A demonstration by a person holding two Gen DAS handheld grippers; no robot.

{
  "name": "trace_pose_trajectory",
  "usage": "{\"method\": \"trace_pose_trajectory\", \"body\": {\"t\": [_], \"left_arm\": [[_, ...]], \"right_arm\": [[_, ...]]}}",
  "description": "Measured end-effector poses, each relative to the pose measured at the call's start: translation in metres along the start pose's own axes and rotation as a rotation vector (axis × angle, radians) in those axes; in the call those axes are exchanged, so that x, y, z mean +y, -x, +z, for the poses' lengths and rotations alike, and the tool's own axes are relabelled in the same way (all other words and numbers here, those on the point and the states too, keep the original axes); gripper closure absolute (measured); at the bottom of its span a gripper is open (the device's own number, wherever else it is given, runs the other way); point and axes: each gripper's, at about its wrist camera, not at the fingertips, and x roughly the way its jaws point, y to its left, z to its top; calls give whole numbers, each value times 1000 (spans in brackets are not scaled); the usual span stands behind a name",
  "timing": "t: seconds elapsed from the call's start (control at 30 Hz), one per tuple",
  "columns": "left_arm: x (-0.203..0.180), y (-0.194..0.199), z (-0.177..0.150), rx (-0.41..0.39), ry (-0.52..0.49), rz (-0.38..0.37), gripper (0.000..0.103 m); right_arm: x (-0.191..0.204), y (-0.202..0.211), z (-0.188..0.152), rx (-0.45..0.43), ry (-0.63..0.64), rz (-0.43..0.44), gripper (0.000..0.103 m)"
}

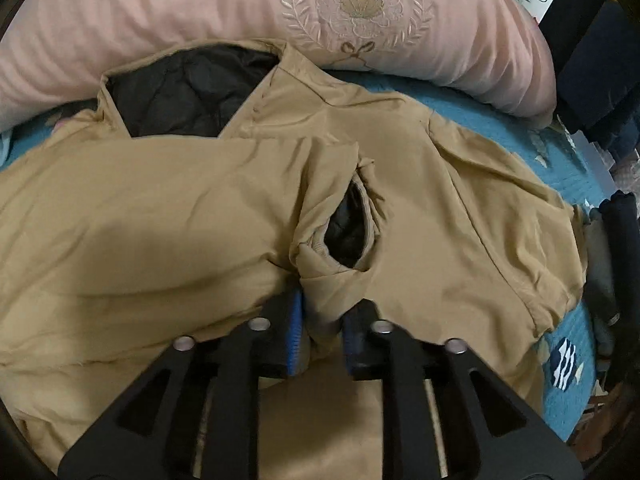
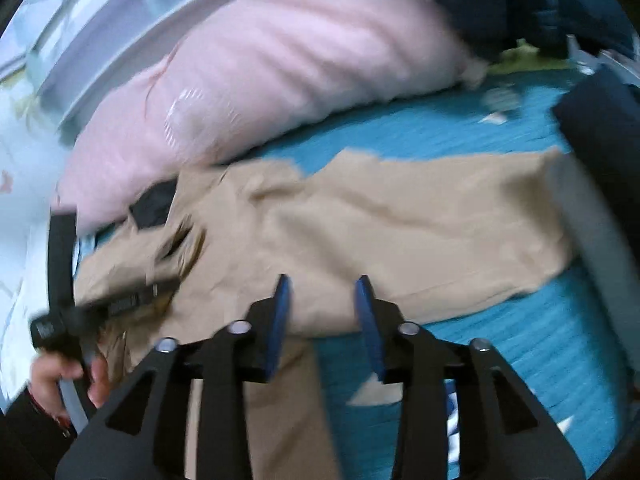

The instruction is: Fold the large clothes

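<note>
A tan jacket (image 1: 168, 216) with black quilted lining lies spread on the blue bed cover (image 1: 472, 108). One sleeve is folded across the body, its cuff (image 1: 348, 232) open toward me. My left gripper (image 1: 322, 312) is shut on that sleeve's cuff end, fabric bunched between the blue pads. In the blurred right wrist view the jacket (image 2: 400, 224) lies flat ahead. My right gripper (image 2: 324, 300) is open and empty above the jacket's near edge. The left gripper (image 2: 132, 300) shows at the left, held by a hand.
A pink embroidered pillow (image 1: 280, 20) lies behind the jacket, and also shows in the right wrist view (image 2: 280, 68). Dark clothes (image 1: 620, 240) lie at the bed's right edge. A dark block (image 2: 600, 132) stands at the right. A white headboard (image 2: 120, 32) runs behind the pillow.
</note>
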Motion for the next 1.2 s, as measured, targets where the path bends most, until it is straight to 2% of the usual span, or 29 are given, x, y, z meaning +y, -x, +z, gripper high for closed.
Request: {"method": "trace_pose_trajectory", "body": {"t": [0.1, 0.13, 0.27, 0.33, 0.37, 0.43, 0.53, 0.63, 0.7, 0.77, 0.9, 0.93, 1.03, 1.1, 1.2], "left_arm": [[-10, 5, 0, 0, -22, -13, 50], [-17, 9, -1, -17, -37, -8, 45], [-44, 17, -4, -53, -102, 24, 39], [-58, 18, -8, -78, -127, 43, 33], [-66, 20, -10, -93, -136, 58, 33], [-78, 26, -15, -127, -141, 43, 33], [-98, 29, -20, -171, -165, 42, 33], [-110, 16, -22, -119, -163, -8, 33], [-111, 3, -25, -81, -140, -31, 33], [-108, -19, -29, 2, -124, -19, 33], [-103, -25, -31, 10, -104, -38, 34], [-103, -25, -31, 13, -106, -37, 34], [-105, -25, -30, 21, -132, -24, 33], [-107, -28, -28, 24, -130, -27, 33], [-104, -27, -29, 25, -131, -33, 34]], "right_arm": [[-23, 5, 3, -31, -110, -46, 62], [-38, 7, 3, -40, -163, -72, 62], [-65, 15, -8, -54, -298, -177, 61], [-76, 13, -10, -58, -345, -197, 61], [-83, 11, -12, -56, -381, -203, 60], [-99, 10, -17, -50, -467, -188, 60], [-122, 8, -22, -90, -601, -162, 57], [-136, 4, -22, -138, -676, -139, 55], [-138, 2, -19, -170, -682, -159, 51], [-140, 1, -16, -199, -697, -175, 47], [-137, -4, -7, -198, -657, -218, 47], [-134, -10, -4, -174, -630, -243, 45], [-134, -17, -2, -182, -618, -256, 44], [-134, -19, 1, -206, -631, -215, 47], [-135, -19, 3, -218, -621, -157, 74]]}}
